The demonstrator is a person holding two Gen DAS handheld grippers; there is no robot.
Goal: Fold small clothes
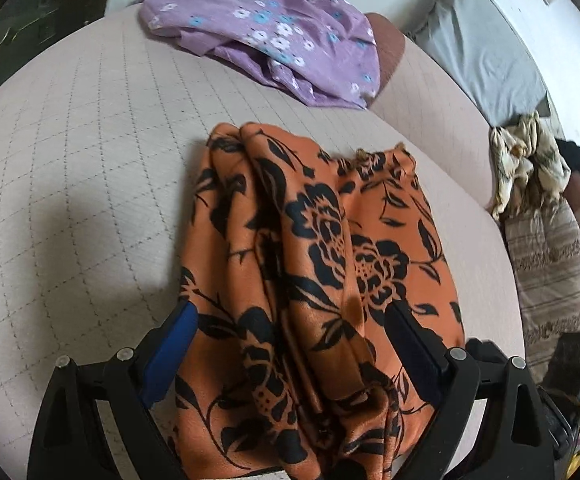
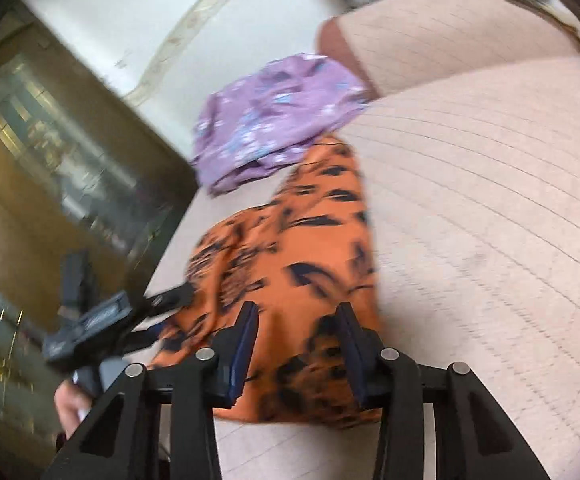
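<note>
Quilted sofa cushion (image 1: 90, 152) carries the orange cloth (image 1: 309, 260), near the purple garment (image 1: 266, 28). My left gripper (image 1: 290, 320) and right gripper (image 2: 297, 320) straddle it, jaws parted; slippery folds may slide apart.

No legible text, labels, brands, numbers or signs in either view.

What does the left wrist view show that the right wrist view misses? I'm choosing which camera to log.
Only the left wrist view shows the crumpled cream patterned cloth and striped fabric past the sofa edge. Only the right wrist view shows the left claw from outside, at the orange cloth's edge. Both show the orange floral cloth, purple floral garment and quilted cushion.
</note>
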